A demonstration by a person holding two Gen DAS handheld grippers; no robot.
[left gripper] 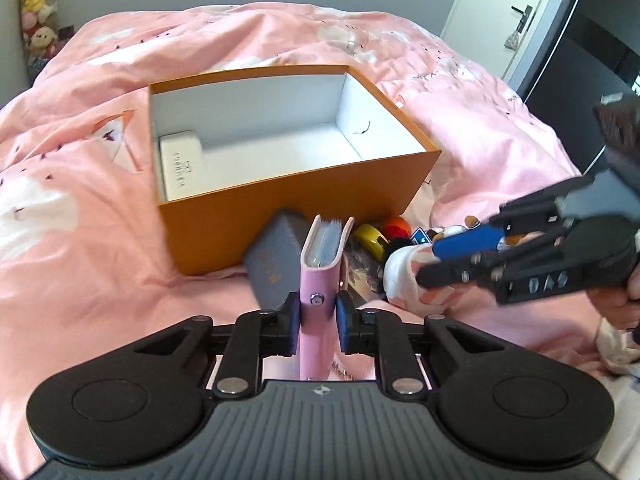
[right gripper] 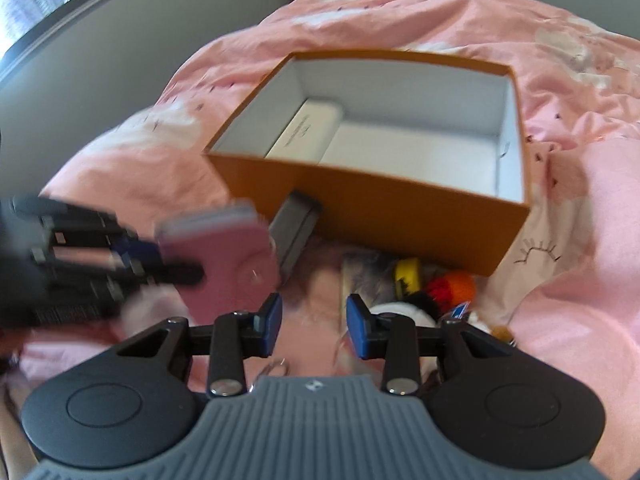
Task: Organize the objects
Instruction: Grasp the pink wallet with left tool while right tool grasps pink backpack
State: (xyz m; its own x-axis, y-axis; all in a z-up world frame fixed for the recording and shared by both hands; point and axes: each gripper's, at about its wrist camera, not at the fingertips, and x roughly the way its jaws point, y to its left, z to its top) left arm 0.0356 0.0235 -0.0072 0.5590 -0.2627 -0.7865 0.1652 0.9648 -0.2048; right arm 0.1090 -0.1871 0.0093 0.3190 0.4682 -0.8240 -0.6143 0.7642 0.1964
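Pink card holder [left gripper: 316, 280] — light, stiff-covered, slick — sits clamped edgewise in our left gripper [left gripper: 317, 322]; our right gripper [right gripper: 313, 326] hangs apart, empty.

My left gripper [left gripper: 317, 320], matt black plastic with blue rubbery pads and shiny metal pins, clamps a smooth pink leather-look card wallet [left gripper: 318, 280] with a metal stud. Beyond it stands the matt orange cardboard box [left gripper: 296, 216], white paper-lined inside, on soft, creased pink cotton bedding [left gripper: 100, 208]. A matt grey case [left gripper: 276, 264] leans against its near wall.
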